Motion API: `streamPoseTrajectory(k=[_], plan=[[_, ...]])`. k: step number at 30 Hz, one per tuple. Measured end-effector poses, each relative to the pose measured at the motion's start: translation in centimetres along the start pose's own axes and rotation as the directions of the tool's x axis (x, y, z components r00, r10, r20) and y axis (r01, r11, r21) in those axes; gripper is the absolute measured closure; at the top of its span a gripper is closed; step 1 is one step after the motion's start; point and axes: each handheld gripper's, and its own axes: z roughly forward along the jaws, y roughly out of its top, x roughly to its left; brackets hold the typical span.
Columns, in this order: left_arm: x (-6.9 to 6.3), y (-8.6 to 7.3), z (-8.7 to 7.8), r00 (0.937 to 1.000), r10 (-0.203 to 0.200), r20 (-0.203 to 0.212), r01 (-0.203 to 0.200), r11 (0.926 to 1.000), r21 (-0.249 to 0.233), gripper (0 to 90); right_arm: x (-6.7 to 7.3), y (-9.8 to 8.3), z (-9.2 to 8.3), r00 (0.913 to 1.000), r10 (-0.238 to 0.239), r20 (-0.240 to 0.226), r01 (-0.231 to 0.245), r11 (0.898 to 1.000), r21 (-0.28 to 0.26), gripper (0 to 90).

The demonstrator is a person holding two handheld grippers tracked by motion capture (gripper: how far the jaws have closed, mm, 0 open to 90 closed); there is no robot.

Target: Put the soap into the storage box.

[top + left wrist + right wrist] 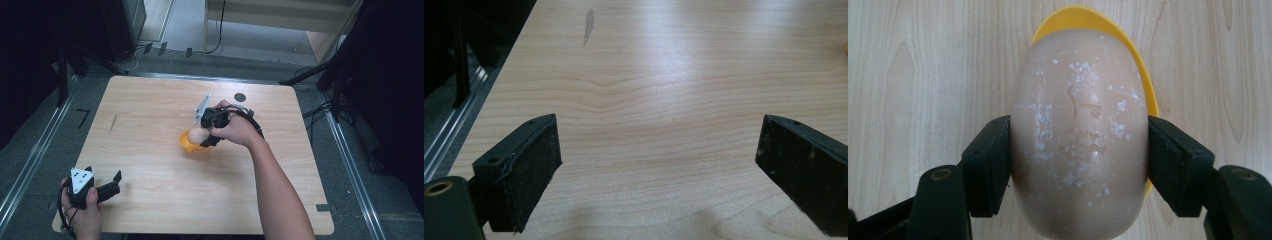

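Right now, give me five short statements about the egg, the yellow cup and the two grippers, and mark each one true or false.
1. The right gripper has its fingers pressed on both sides of the beige egg. True.
2. The egg lies on bare wood far from the yellow cup. False: it is held directly over the cup, whose rim shows behind it.
3. The left gripper is open with nothing between its fingers. True.
4. The left gripper grips the cup's rim. False: it rests at the near left corner of the table, away from the cup.
5. The egg is bright green. False: it is pale beige with whitish specks.
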Motion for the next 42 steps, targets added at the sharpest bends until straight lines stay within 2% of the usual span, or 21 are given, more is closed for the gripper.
streamPoseTrajectory(k=[2, 7, 8, 14, 18, 25, 27, 30, 35, 42], plan=[[0.0, 0.0, 0.0, 1.0, -0.002, 0.001, 0.002, 1.0, -0.001, 4.7, -0.1, 0.2, 0.1, 1.0, -0.008, 0.005, 0.008, 1.0, 0.013, 33.3], [0.0, 0.0, 0.0, 1.0, -0.004, 0.003, 0.004, 1.0, -0.003, 4.7, -0.3, 0.9, 0.4, 0.9994, -0.03, -0.015, 0.03, 0.999, 0.039, 33.2], [0.0, 0.0, 0.0, 1.0, -0.005, 0.003, 0.005, 1.0, -0.004, 4.7, -0.4, 1.1, 0.5, 0.999, -0.041, -0.015, 0.042, 0.999, 0.031, 33.2], [0.0, 0.0, 0.0, 1.0, -0.008, 0.004, 0.008, 0.9999, -0.009, 4.7, -0.7, 1.0, 1.3, 0.9989, -0.038, -0.027, 0.04, 0.998, 0.053, 33.2], [0.1, 0.0, -0.1, 1.0, -0.009, 0.004, 0.009, 0.9999, -0.009, 4.7, -1.0, 0.8, 1.6, 0.9985, -0.047, -0.029, 0.048, 0.998, 0.049, 33.1], [0.0, 0.0, 0.0, 1.0, -0.007, 0.004, 0.007, 0.9999, -0.01, 4.6, -1.2, 0.6, 1.7, 0.9986, -0.027, -0.045, 0.029, 0.998, 0.051, 33.8], [0.0, 0.0, 0.0, 1.0, -0.004, 0.005, 0.004, 0.9999, -0.009, 4.7, -1.4, 0.7, 1.5, 0.999, -0.03, -0.032, 0.031, 0.999, 0.021, 35.2], [0.0, 0.0, 0.0, 1.0, -0.006, 0.003, 0.006, 0.9999, -0.011, 4.7, -1.6, 0.7, 0.9, 0.9992, -0.015, -0.038, 0.015, 1.0, -0.013, 34.3], [0.0, 0.0, 0.0, 1.0, -0.003, 0.005, 0.003, 1.0, -0.009, 4.7, -1.5, 0.5, 1.0, 0.9993, -0.009, -0.036, 0.009, 1.0, 0.008, 31.3], [0.0, 0.0, 0.0, 1.0, 0.001, 0.005, -0.001, 1.0, -0.005, 4.7, -1.2, -0.3, 0.6, 0.9987, 0.031, -0.04, -0.031, 0.999, -0.008, 26.2]])
